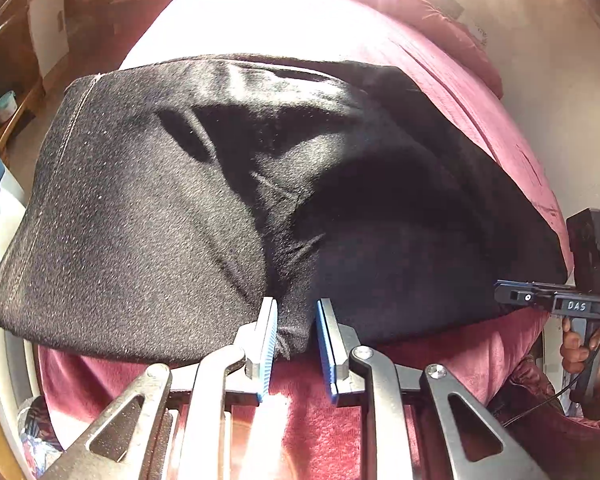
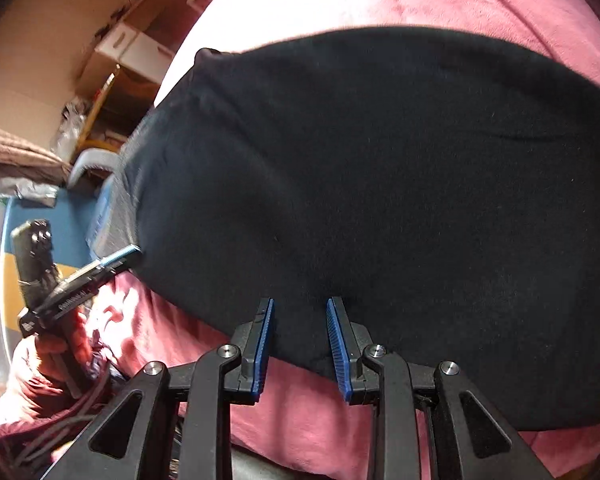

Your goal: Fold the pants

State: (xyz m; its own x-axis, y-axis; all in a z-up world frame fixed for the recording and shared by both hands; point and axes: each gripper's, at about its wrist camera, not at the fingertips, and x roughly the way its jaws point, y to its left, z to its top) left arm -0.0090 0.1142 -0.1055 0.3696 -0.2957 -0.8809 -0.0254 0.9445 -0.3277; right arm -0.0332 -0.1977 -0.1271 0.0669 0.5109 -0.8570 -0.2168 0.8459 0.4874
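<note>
Straddling the black pants' (image 1: 228, 184) near hem, my left gripper (image 1: 296, 328) and right gripper (image 2: 300, 332) gape unclosed, the fabric stretching away across the red blanket (image 2: 300, 408).

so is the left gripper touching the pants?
Touching. In the left wrist view, a bunched fold of the black pants sits between the left gripper fingers, pressed against the left pad; the jaws are not closed.

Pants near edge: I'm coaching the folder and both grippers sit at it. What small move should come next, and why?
Probably close both grippers on the hem. The left gripper has bunched black fabric of the pants between its open fingers, and the right gripper straddles the same near edge, also open. The pants lie flat on the red blanket, so neither can lift them until clamped.
</note>
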